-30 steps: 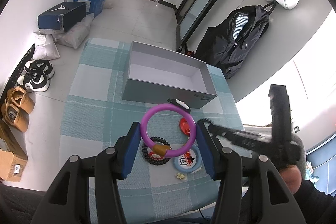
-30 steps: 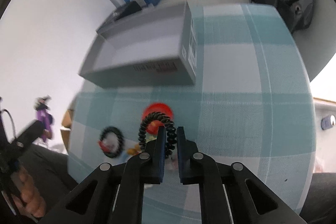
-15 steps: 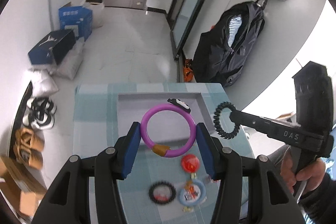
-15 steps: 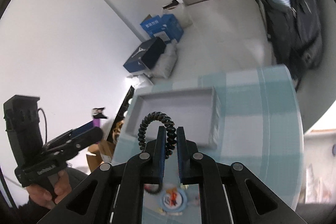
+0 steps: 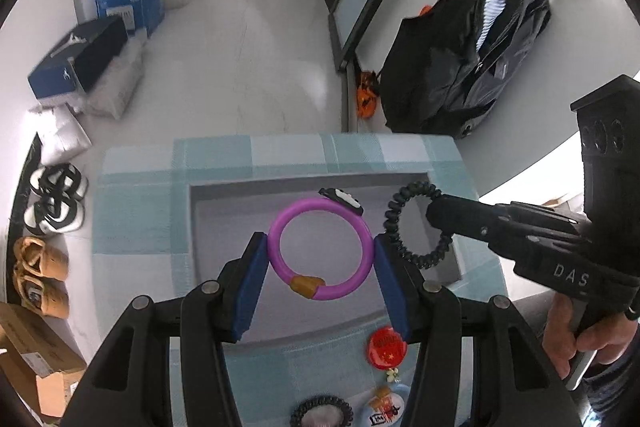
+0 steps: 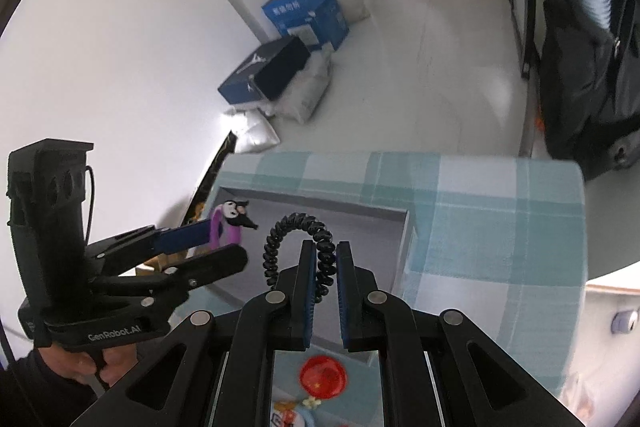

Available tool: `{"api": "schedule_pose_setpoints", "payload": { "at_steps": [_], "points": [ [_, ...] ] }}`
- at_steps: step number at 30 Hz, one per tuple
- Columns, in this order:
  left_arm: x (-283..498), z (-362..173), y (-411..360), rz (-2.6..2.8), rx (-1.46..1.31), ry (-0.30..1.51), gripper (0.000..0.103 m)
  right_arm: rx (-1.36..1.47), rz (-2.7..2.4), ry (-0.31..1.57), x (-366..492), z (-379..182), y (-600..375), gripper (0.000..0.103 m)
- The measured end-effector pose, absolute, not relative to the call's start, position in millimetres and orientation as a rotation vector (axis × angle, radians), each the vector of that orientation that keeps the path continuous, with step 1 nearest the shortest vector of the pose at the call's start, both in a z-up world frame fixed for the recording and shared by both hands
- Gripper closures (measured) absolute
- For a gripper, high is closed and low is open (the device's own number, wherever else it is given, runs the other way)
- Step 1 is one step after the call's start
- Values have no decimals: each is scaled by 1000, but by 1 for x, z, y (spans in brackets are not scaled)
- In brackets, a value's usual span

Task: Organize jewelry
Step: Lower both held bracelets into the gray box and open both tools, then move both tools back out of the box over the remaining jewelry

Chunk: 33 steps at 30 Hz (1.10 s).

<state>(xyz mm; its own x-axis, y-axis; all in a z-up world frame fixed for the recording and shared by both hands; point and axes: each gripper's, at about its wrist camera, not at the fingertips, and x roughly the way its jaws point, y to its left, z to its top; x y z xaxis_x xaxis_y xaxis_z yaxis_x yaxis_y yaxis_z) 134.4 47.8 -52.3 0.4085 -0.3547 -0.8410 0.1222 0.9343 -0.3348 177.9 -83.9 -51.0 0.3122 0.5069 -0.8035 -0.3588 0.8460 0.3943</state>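
Observation:
My left gripper (image 5: 320, 257) is shut on a purple ring bracelet (image 5: 320, 291) with a gold clasp and a small black-and-white charm. It hangs over the open grey box (image 5: 224, 227) on the checked tablecloth. My right gripper (image 6: 322, 267) is shut on a black spiral hair tie (image 6: 296, 221), also above the grey box (image 6: 360, 223). In the left wrist view the black spiral tie (image 5: 394, 227) and the right gripper (image 5: 438, 209) sit just right of the bracelet. In the right wrist view the left gripper (image 6: 218, 241) holds the purple bracelet (image 6: 216, 227) at left.
On the cloth in front of the box lie a red round badge (image 5: 387, 347), another black spiral tie (image 5: 322, 413) and a blue-rimmed badge (image 5: 386, 413). The floor beyond holds shoeboxes (image 5: 80, 63), shoes (image 5: 56, 199) and a black backpack (image 5: 468, 59).
Both grippers rose from the cloth and moved forward over the grey box, each carrying its piece. The table items now lie below and behind the fingertips.

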Motion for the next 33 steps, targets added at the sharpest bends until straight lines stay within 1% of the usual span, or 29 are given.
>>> {"api": "schedule_pose_setpoints", "payload": {
  "at_steps": [4, 7, 8, 9, 10, 11, 12, 13, 17, 19, 20, 22, 24, 26, 27, 29, 30, 33],
  "points": [
    [144, -59, 47, -316, -241, 1134, 55, 171, 585, 1153, 184, -64, -82, 94],
    [146, -59, 48, -323, -250, 1129, 55, 169, 581, 1155, 187, -67, -80, 91],
    [147, -58, 47, -324, -251, 1125, 53, 172, 585, 1155, 188, -68, -80, 91],
    [147, -57, 48, -325, -252, 1123, 48, 173, 588, 1152, 188, -67, -80, 90],
    [146, -55, 50, -325, -257, 1115, 43, 165, 589, 1144, 189, -65, -79, 84],
    [146, -53, 51, -327, -266, 1097, 34, 159, 592, 1129, 188, -63, -79, 79],
    [143, -49, 53, -330, -273, 1072, 25, 155, 595, 1108, 186, -59, -80, 68],
    [142, -45, 53, -332, -267, 1053, 22, 153, 599, 1089, 184, -56, -82, 57],
    [137, -36, 54, -316, -246, 1010, 22, 161, 604, 1009, 175, -41, -90, 45],
    [132, -33, 56, -292, -242, 992, 22, 158, 603, 967, 170, -34, -92, 34],
    [132, -33, 56, -282, -236, 988, 22, 151, 603, 946, 167, -31, -93, 32],
    [124, -27, 55, -261, -211, 955, 22, 133, 602, 899, 159, -24, -93, 22],
    [118, -23, 53, -237, -181, 936, 22, 119, 601, 860, 153, -20, -93, 17],
    [113, -23, 51, -213, -157, 928, 22, 103, 598, 829, 145, -17, -92, 16],
    [111, -22, 50, -197, -141, 921, 22, 95, 596, 820, 142, -16, -92, 14],
    [103, -19, 48, -175, -126, 900, 22, 79, 580, 803, 136, -14, -92, 7],
    [100, -17, 49, -165, -121, 894, 22, 74, 576, 797, 133, -13, -92, 1],
    [91, -10, 51, -136, -117, 870, 22, 59, 558, 769, 125, -8, -94, 0]
  ]
}}
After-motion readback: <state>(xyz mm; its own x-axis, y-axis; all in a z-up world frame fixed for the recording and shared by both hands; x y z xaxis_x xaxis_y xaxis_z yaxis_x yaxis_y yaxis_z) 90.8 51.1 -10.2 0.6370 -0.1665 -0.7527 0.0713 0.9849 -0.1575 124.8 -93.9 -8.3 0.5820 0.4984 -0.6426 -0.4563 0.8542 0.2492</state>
